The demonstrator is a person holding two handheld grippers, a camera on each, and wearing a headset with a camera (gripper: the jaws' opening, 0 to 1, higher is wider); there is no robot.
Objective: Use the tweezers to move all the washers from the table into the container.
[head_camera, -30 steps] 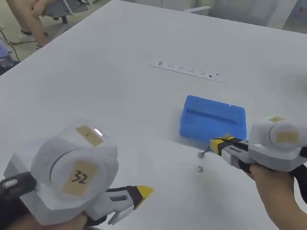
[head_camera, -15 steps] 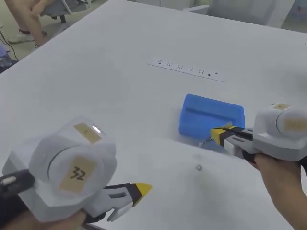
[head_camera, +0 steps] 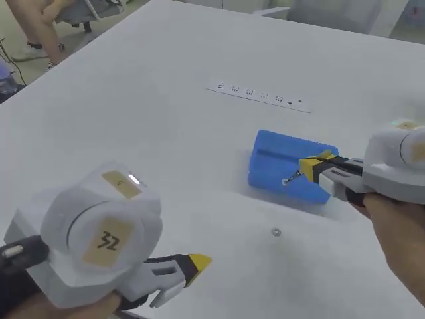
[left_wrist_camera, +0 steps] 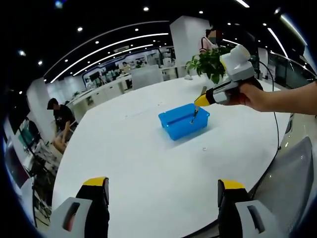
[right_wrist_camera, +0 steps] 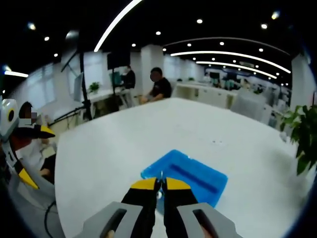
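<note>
**Tweezers over container, one washer on table**

Locate right gripper [head_camera: 311, 167] at right edge of head view, held in a hand [head_camera: 398, 232]. Note both jaws pressed together and clamped on tweezers [head_camera: 293, 177]. Observe tweezers projecting forward from yellow jaw tips and slanting downward, points above near part of blue container [head_camera: 272, 156]. Cannot tell whether anything sits between tweezer points: too small to resolve.

Cross-check in left gripper view: right gripper [left_wrist_camera: 202, 99] raised above container [left_wrist_camera: 176, 130], tweezers [left_wrist_camera: 194, 115] angled down into open top. Cross-check in right gripper view: right gripper [right_wrist_camera: 161, 184] closed, thin tweezers [right_wrist_camera: 161, 174] running out between yellow tips, container [right_wrist_camera: 198, 176] directly ahead and below.

Find one washer [head_camera: 275, 232] lying flat on white table [head_camera: 133, 133], on near side of container, near it but not touching, apart from both grippers. Appears in left gripper view as a small speck [left_wrist_camera: 204, 148] in front of container.

Find left gripper [left_wrist_camera: 163, 186] at lower left of head view, low over table. Note jaws spread wide apart, well apart from container and washer.

Note white power strip [head_camera: 259, 96] lying on table beyond container.
</note>
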